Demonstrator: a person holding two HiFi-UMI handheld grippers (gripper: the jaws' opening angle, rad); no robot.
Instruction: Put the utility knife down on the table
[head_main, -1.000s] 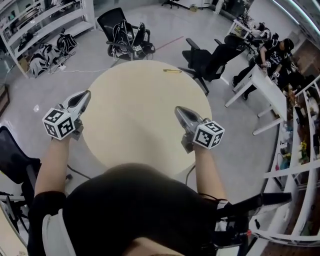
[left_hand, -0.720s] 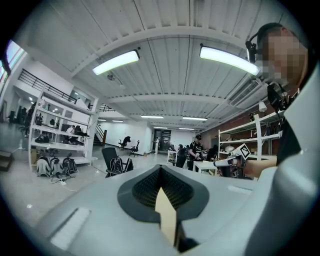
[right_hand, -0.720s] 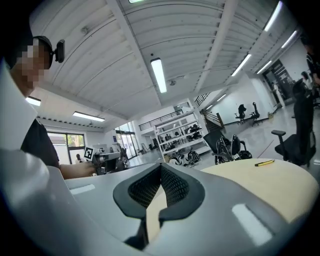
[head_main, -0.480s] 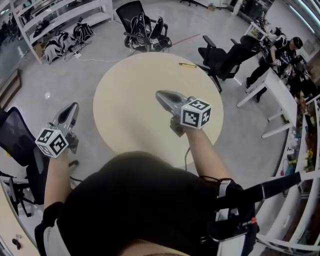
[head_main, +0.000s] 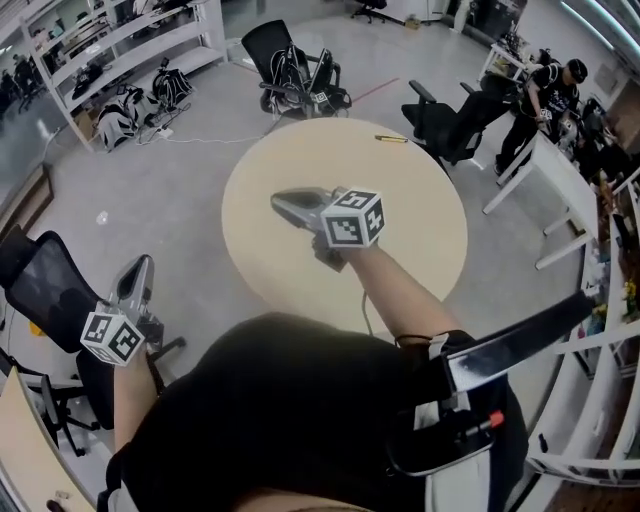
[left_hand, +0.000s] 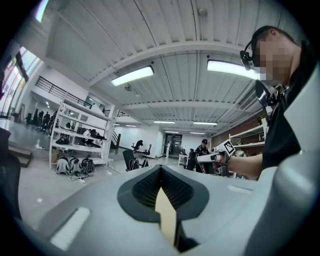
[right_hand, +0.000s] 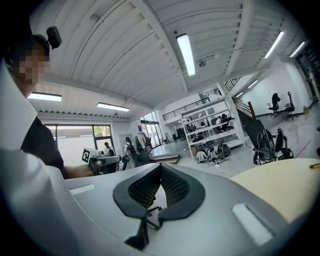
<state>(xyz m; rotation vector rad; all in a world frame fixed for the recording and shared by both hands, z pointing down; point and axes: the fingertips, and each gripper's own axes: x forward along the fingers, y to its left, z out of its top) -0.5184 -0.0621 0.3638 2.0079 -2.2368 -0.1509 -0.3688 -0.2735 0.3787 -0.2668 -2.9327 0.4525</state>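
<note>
The round beige table (head_main: 420, 230) fills the middle of the head view, bare but for the knife. White shelving (head_main: 130, 40) stands off at 10 o'clock from it, with bags on the floor below. A black chair (head_main: 295, 75) sits just past the table's 12 o'clock edge and another (head_main: 440, 120) at 2 o'clock, near a white desk (head_main: 540, 170) where a person (head_main: 545, 85) stands. A third black chair (head_main: 40, 290) is at 8 o'clock, well off the table. The left gripper (head_main: 143, 264) hangs over the floor just beside that chair, off the table's 8 o'clock edge, pointing toward 12 o'clock; in its own view the left gripper (left_hand: 160, 169) has its jaws closed, tips meeting, with nothing held. The right gripper (head_main: 278, 200) is over the table just left of centre, pointing toward 9 o'clock; its own view shows the right gripper (right_hand: 160, 166) with jaws together at the tips and empty, the table (right_hand: 280, 190) at 4 o'clock. The knife (head_main: 391, 139), small and yellow, lies flat on the table near its 1 o'clock edge, well apart from both grippers; in the right gripper view the knife (right_hand: 314, 165) shows at the 3 o'clock edge.
</note>
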